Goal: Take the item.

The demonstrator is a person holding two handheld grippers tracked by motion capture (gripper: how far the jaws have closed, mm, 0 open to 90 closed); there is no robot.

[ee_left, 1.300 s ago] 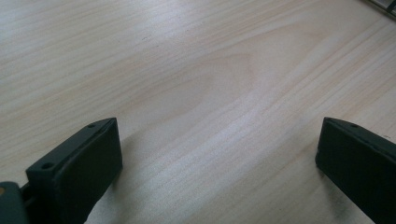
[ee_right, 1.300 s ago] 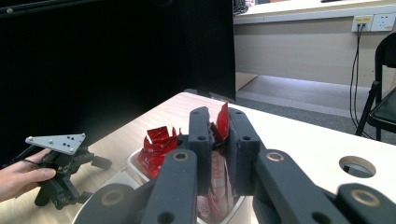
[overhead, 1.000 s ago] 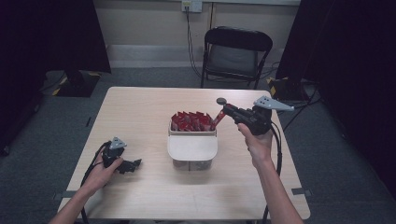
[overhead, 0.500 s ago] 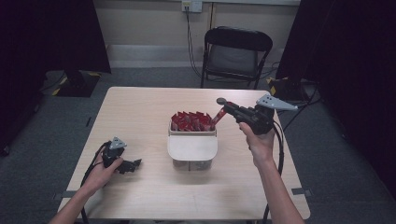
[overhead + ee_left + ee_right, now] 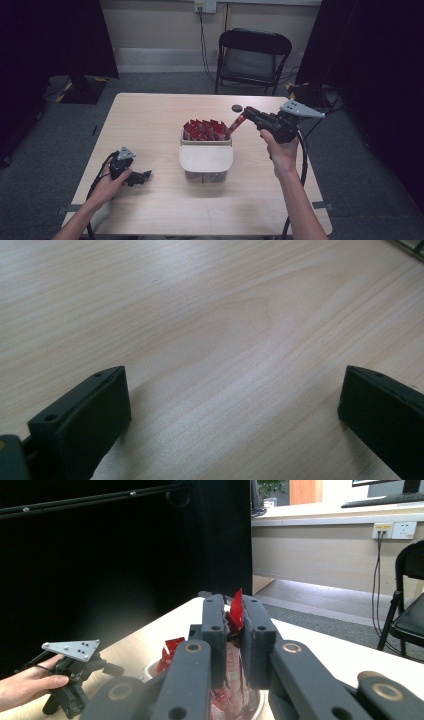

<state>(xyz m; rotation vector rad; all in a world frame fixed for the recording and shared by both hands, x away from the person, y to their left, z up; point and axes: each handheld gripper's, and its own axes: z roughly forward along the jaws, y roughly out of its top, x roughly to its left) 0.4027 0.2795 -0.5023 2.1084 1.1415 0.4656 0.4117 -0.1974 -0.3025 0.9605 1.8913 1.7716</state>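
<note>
The red packet (image 5: 236,123) hangs above the right rim of the white container (image 5: 206,159), with its long axis slanting down-left toward the other packets (image 5: 202,130). We hold it pinched in our right gripper (image 5: 246,114), which is therefore nearer. Our left gripper (image 5: 145,175) rests wide open on the table (image 5: 150,115), well apart.

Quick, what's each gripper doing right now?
Left gripper: open, empty, low over the table.
Right gripper: shut on a red packet above the box.
</note>
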